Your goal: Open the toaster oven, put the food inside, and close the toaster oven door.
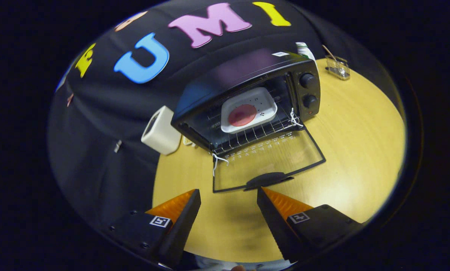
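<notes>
At the bottom of the frame the hand-held gripper [228,210] is spread and holds nothing, just short of the door handle [267,180]. The toaster oven [247,101] sits mid-frame on the surface [360,150], door [270,158] folded flat, the white tray of food [248,110] already on its rack. Closing looks next: hook a finger under the handle and swing upward, not push.

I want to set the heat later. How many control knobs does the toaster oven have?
2. Both sit on the toaster oven's right-hand panel: the upper knob and the lower knob below it. The open hand-held gripper hangs before the lowered door.
</notes>
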Demonstrator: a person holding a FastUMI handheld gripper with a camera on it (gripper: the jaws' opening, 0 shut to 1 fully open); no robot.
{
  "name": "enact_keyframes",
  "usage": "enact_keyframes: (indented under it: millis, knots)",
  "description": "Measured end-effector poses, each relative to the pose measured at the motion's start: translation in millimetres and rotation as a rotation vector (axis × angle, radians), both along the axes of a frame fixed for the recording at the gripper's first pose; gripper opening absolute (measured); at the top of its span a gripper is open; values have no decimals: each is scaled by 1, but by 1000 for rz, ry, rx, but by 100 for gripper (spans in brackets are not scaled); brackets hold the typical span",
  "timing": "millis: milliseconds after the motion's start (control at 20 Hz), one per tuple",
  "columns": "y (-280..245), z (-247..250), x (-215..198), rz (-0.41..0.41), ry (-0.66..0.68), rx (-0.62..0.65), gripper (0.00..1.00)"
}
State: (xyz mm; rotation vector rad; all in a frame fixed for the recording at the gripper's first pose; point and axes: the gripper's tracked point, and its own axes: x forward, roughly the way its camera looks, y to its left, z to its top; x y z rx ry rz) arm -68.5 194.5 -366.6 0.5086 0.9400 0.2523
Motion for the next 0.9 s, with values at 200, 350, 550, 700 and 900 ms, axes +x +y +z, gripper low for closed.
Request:
enact_keyframes:
  millis: [200,350,550,700,900]
  knots:
    - [0,-41,-17,128,-6,-173,99]
    - [1,-70,-18,136,41,-228,99]
    - [0,-95,-10,129,67,-291,99]
    - [-2,-106,-4,113,80,-321,99]
    - [-4,-121,2,90,105,-361,99]
